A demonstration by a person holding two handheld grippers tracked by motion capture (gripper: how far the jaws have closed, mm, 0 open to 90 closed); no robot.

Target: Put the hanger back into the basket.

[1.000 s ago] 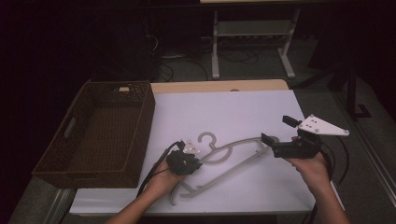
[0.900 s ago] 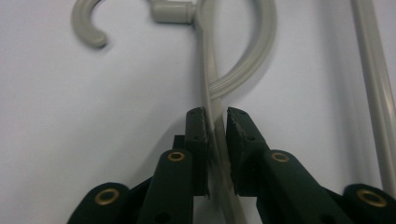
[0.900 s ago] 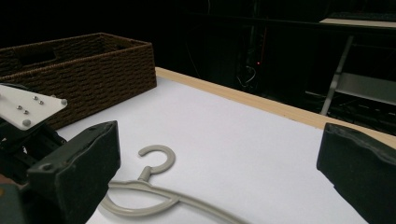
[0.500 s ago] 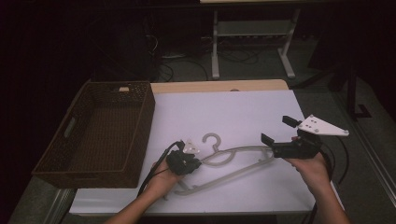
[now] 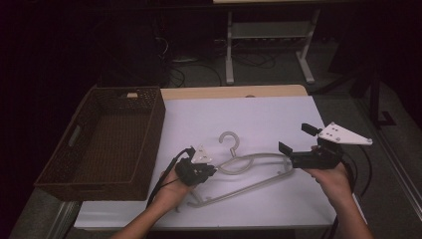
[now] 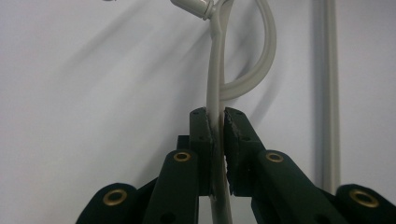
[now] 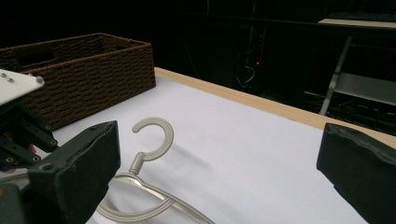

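Between the earlier high views and the present one, the hanger [image 5: 249, 172] has swung a little: its right end now lies lower, closer to the right hand-held gripper [image 5: 297, 144], while its hook keeps to mid-frame. Over that interval the jaws of the left hand-held gripper [image 5: 211, 170] were closing, with the hanger's wire between them.

Left of the frame: a brown woven basket [image 5: 69, 164], with nothing visible inside, stands on the left edge of the counter [image 5: 259, 119]. Left of centre: the left hand-held gripper, at lower centre-left, is clamped on the hanger's left shoulder; in the left gripper view its pads [image 6: 233, 140] press the pale wire [image 6: 215, 140] from both sides. Centre: the hanger lies across the white counter, hook [image 5: 230, 141] toward the upper part of the frame, bottom bar running to the lower left. Right: the right hand-held gripper stands spread, nothing between its jaws, just beside the hanger's right end; its own view looks past wide jaws to the hook [image 7: 152, 135] and the basket [image 7: 84, 74].

Progress, as judged: one end of the hanger is secured; the other is not yet gripped, and the hanger is not in the basket. Lifting and moving it appear to remain.
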